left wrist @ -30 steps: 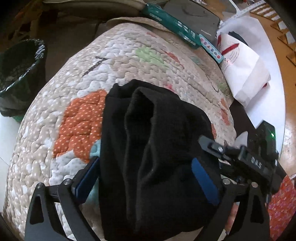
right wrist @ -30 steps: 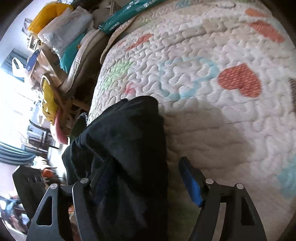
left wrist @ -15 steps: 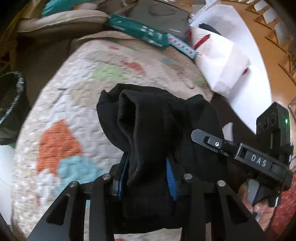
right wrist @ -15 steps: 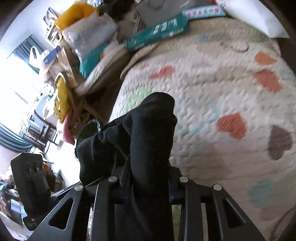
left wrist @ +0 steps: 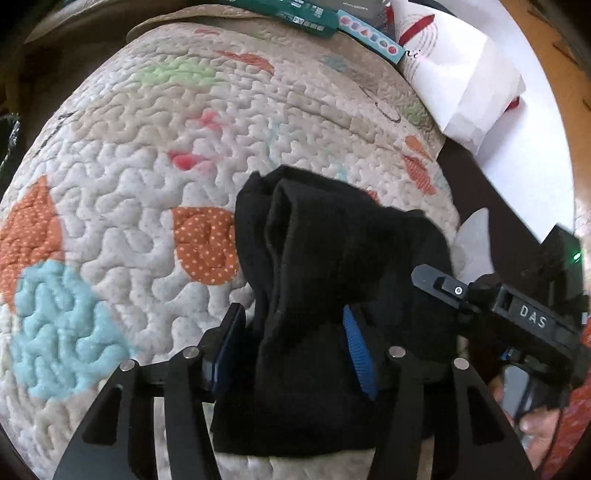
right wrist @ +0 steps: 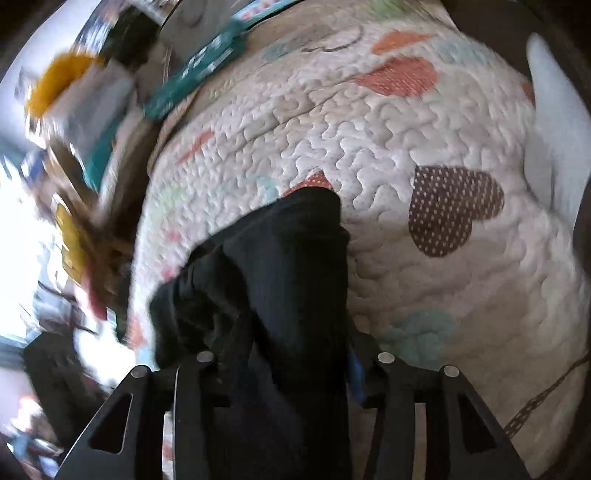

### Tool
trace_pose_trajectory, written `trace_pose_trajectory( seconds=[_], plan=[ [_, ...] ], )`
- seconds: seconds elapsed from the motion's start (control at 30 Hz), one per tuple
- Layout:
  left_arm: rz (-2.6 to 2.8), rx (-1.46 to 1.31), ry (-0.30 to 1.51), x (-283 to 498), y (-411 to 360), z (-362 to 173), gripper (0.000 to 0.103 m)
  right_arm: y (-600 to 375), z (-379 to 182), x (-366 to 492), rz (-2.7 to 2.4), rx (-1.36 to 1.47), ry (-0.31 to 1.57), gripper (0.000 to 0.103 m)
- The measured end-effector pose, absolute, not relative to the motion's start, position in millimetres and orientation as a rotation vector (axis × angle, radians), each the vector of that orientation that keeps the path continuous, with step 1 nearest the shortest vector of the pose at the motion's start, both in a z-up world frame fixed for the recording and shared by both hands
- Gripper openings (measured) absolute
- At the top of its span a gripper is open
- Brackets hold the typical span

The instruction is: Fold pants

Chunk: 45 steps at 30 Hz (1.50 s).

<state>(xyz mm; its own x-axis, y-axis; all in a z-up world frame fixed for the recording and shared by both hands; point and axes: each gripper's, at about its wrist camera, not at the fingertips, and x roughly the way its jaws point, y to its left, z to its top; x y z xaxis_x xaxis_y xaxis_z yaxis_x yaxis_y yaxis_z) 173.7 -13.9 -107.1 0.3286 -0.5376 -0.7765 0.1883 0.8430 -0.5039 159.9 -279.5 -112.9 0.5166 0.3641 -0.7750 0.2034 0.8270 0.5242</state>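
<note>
Gripped black pants [left wrist: 306,266] in both tools, bunched edge pinched so the cloth could be carried over as one fold. Left hand-held gripper [left wrist: 291,343] narrowed onto the thick roll, blue pads pressed against fabric. Right hand-held gripper [right wrist: 291,365] likewise clamped on the garment, though blurred, probably mid-swing. Pants lay at six o'clock on the quilted heart-patterned bedspread [left wrist: 155,147], teal package [left wrist: 306,14] at twelve o'clock beyond.
</note>
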Motion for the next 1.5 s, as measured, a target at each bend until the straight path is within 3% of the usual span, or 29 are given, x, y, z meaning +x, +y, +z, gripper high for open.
trace_pose_trajectory(
  seconds=[0.27, 0.43, 0.57, 0.87, 1.5],
  plan=[
    [-0.442, -0.297, 1.078, 190, -18, -84, 0.055, -284, -70, 128, 0.045, 0.583, 0.919, 0.051],
    [-0.368, -0.317, 1.176, 211, -12, -112, 0.071, -259, -91, 126, 0.042, 0.474, 1.014, 0.057],
    [-0.37, -0.369, 1.165, 206, 1, -101, 0.071, -261, -109, 131, 0.03, 0.469, 1.041, 0.06],
    [-0.338, -0.368, 1.064, 154, 38, -67, 0.071, -268, -78, 96, 0.017, 0.512, 0.916, 0.06],
    [-0.22, -0.111, 0.829, 45, 37, -42, 0.073, -223, -93, 25, -0.008, 0.358, 0.913, 0.06]
  ],
)
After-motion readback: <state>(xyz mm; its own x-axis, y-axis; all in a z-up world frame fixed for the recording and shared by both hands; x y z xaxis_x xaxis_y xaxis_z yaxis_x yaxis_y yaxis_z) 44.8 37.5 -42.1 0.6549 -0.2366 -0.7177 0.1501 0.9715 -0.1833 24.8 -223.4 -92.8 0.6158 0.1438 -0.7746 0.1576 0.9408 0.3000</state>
